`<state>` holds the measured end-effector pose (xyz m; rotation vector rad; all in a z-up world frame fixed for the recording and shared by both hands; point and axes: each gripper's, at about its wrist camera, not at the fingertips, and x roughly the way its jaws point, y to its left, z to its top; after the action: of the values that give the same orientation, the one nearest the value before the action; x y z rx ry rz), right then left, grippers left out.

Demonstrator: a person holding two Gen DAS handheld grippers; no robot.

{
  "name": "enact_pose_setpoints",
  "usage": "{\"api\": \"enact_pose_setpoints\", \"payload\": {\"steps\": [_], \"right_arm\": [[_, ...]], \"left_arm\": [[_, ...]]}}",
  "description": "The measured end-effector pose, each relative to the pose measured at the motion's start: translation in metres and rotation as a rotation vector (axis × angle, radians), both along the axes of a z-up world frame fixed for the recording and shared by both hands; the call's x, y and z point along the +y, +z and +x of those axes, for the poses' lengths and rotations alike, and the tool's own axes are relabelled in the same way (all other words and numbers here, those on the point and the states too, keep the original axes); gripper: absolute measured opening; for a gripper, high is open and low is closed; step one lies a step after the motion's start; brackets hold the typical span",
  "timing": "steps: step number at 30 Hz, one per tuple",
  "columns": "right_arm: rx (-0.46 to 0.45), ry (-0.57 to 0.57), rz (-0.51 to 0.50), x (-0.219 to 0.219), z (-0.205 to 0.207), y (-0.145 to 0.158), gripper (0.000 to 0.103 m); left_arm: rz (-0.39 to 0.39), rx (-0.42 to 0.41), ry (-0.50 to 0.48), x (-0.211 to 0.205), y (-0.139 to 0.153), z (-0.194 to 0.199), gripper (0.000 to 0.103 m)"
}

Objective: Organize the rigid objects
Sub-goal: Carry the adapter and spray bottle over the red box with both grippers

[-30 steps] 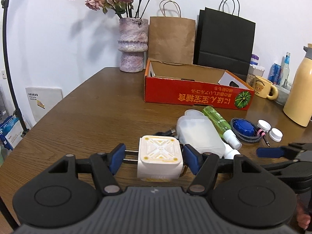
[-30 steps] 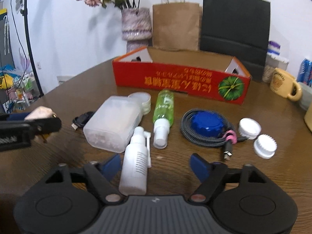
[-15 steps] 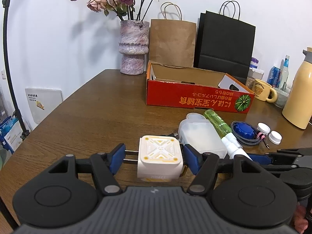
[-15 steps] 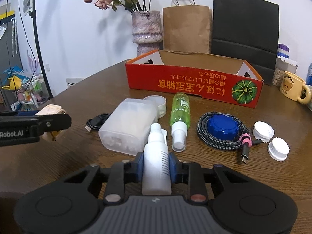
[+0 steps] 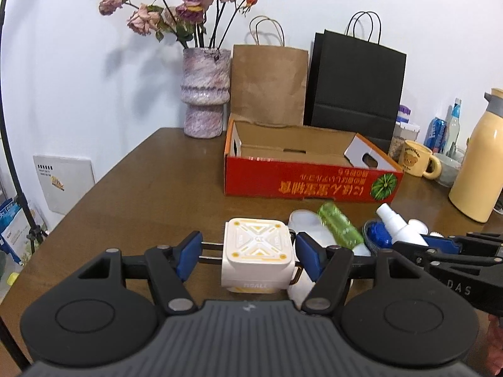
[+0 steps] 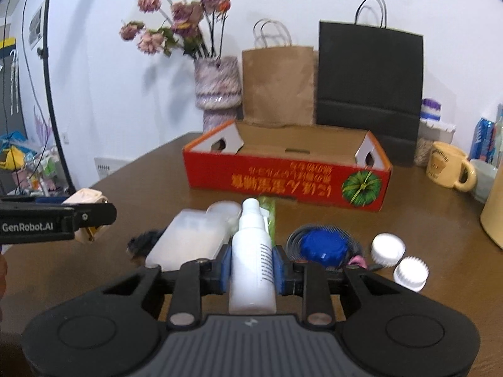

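Note:
My left gripper (image 5: pixel 250 254) is shut on a white cube charger (image 5: pixel 256 259) with yellow markings, its metal prongs against the left pad, held above the wooden table. My right gripper (image 6: pixel 252 270) is shut on a white spray bottle (image 6: pixel 251 248), nozzle pointing forward, also off the table. In the left wrist view the right gripper (image 5: pixel 440 246) and its bottle (image 5: pixel 397 227) show at the right. In the right wrist view the left gripper (image 6: pixel 63 216) and the charger (image 6: pixel 85 197) show at the far left. An open red cardboard box (image 5: pixel 311 185) (image 6: pixel 283 179) lies ahead of both.
On the table lie a translucent plastic case (image 6: pixel 188 238), a green spray bottle (image 5: pixel 339 226), a blue cap inside a coiled cable (image 6: pixel 323 245) and two white caps (image 6: pixel 388 246). A vase (image 5: pixel 206 103), paper bags, a yellow mug (image 5: pixel 415 161) and a yellow flask (image 5: pixel 478 163) stand behind and to the right.
My right gripper shut on the white spray bottle and lifted it off the table. My left gripper rose with the charger still in it.

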<state>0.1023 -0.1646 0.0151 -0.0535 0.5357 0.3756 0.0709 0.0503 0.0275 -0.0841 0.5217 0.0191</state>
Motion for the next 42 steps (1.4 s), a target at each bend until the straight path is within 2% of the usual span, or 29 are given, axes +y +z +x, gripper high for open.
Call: {"api": "enact_pose_setpoints", "payload": {"steps": [7, 17, 29, 42], "right_arm": [[-0.059, -0.053, 0.013, -0.006, 0.017, 0.020, 0.026], [-0.096, -0.098, 0.068, -0.012, 0.056, 0.042, 0.026], [-0.081, -0.122, 0.106, -0.014, 0.117, 0.048, 0.026], [-0.071, -0.120, 0.137, -0.007, 0.187, 0.054, 0.026]], "left_arm": [[-0.003, -0.028, -0.005, -0.007, 0.018, 0.021, 0.067], [-0.004, -0.065, -0.016, -0.022, 0.037, 0.057, 0.067], [-0.039, -0.080, 0.024, -0.029, 0.045, 0.113, 0.067], [-0.044, -0.086, 0.060, -0.040, 0.046, 0.175, 0.067]]}}
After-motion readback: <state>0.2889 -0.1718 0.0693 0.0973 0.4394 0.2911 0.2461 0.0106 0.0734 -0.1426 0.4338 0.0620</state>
